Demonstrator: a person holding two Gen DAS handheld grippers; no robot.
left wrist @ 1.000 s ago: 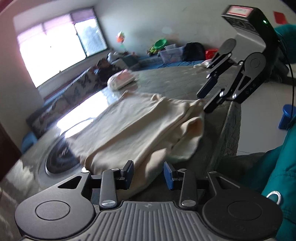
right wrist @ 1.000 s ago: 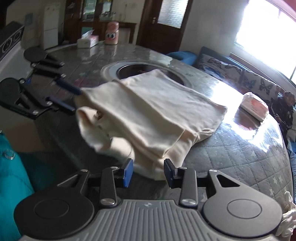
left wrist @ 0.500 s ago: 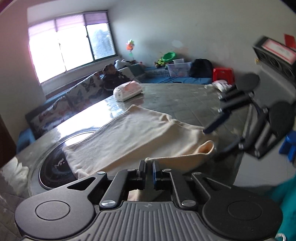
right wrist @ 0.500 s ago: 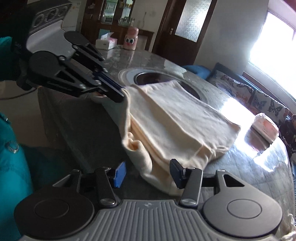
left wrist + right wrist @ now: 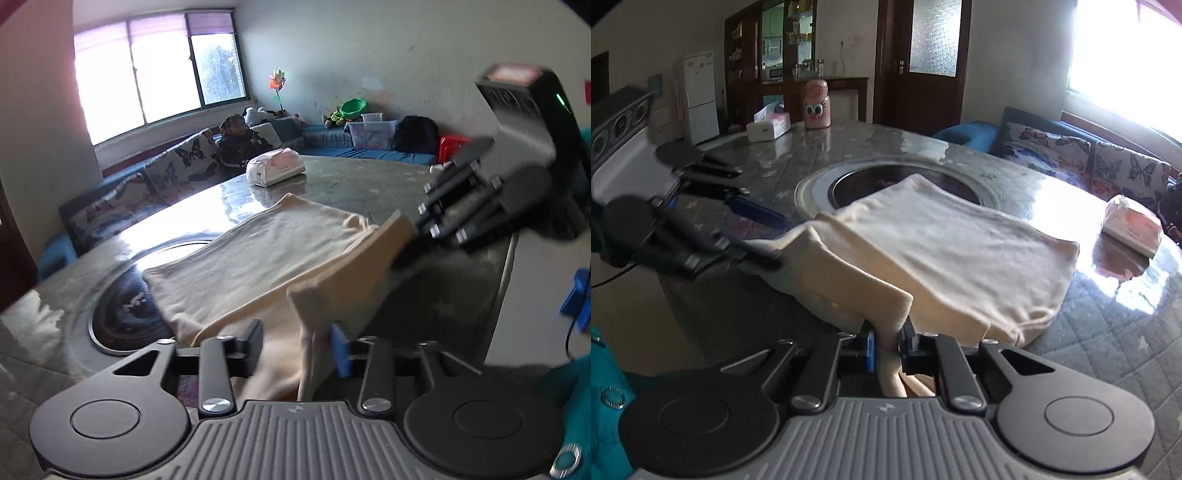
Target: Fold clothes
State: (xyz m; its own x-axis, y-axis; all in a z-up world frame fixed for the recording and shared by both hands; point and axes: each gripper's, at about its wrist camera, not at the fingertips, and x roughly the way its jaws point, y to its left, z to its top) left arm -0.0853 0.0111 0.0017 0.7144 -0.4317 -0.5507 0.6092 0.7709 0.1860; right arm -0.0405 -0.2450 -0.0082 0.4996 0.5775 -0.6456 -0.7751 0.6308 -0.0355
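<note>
A living room with a bright window and a butterfly-patterned sofa (image 5: 1086,155) surrounds a large round stone-topped table (image 5: 369,181) with a glossy grey quilt-patterned surface and a round metal-rimmed recess (image 5: 905,173) sunk in its middle. In the right wrist view, at the table's far left edge sit a white tissue box (image 5: 769,125) and a pink cartoon-eyed flask (image 5: 816,105), just beside each other. The cream knitted garment (image 5: 945,243) lies folded across the middle of the table, its far corner overlapping the rim of the recess and its near edge raised off the table edge closest to the person. Near the table's right edge, well apart from the garment, rests a white and pink packet of tissues (image 5: 1132,229).

The left gripper (image 5: 295,345) sits at the near table edge with its fingers spread wide; a fold of the cream garment hangs between them, and motion blur hides whether either pad touches it. The right gripper (image 5: 888,345) has its fingers drawn close, pinching a bunched corner of the garment's near edge. In the left wrist view that gripper appears blurred at the right, the cloth lifted from its tips. A teal sleeve (image 5: 569,417) shows at the lower right there
</note>
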